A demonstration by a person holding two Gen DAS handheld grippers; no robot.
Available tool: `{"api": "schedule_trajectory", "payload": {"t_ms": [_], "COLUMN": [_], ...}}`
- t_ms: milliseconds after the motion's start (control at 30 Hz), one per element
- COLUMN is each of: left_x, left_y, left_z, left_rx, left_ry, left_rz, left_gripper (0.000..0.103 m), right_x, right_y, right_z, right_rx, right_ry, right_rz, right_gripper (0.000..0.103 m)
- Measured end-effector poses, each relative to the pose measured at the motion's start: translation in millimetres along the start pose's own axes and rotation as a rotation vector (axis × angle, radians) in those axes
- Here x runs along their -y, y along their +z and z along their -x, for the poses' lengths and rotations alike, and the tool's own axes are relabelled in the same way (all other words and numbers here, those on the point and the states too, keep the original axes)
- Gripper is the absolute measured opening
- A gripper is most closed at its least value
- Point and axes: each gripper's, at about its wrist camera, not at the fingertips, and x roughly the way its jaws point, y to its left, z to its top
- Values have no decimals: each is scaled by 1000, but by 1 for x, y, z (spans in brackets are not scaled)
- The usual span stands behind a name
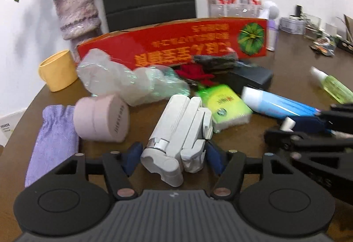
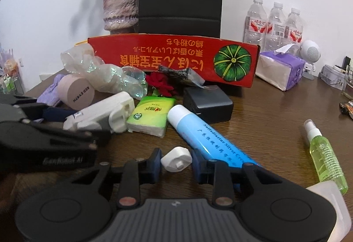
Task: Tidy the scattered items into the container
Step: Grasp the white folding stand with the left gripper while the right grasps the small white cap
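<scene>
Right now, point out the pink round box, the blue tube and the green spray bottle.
pink round box (image 2: 80, 93), right wrist view, on its lid face.
blue tube (image 2: 211, 140), right wrist view, on its printed body.
green spray bottle (image 2: 326, 160), right wrist view, on its green body.

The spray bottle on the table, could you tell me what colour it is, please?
Clear light green spray bottle with a white nozzle, best in the right wrist view.

Red box upright behind scattered white folded gadget, blue tube, green tissue pack
</scene>
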Motion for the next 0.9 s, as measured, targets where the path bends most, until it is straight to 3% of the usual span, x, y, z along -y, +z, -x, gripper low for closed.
{"api": "schedule_trajectory", "payload": {"t_ms": [167, 233, 333, 567, 600, 633, 700, 767, 867, 900], "left_x": [3, -2, -8, -13, -12, -12, -12, -13, -15, -14], "left_y": [4, 6, 8, 6, 9, 12, 19, 24, 20, 16], "left_z": [0, -4, 0, 24, 31, 38, 49, 49, 39, 37], "left_rx": [10, 10, 9, 52, 65, 80, 100, 109, 45, 39], "left_ry": [19, -6, -18, -10, -6, -12, -1, 37, 17, 20], "left_rz": [-6, 18, 69, 142, 137, 130, 130, 103, 72, 60], "left_gripper": [74, 61, 60, 54, 50, 29, 1, 1, 2, 7], "right_x": [-1, -3, -6, 2, 1, 0, 0, 2, 4, 4], "right_y": [-2, -3, -4, 1, 3, 6, 12, 20, 26, 25], "right_z": [5, 7, 7, 14, 17, 21, 28, 33, 32, 31], "right_rx": [-11, -10, 0, 45, 55, 67, 88, 105, 102, 95], "right_ry": [-21, -26, -22, -24, -23, -22, -20, -15, -20, -21], "right_rz": [-6, -9, 11, -27, -22, -16, -12, -11, -7, -6], "right_gripper": [37, 36, 28, 27, 27, 27, 27, 27, 27, 27]}}
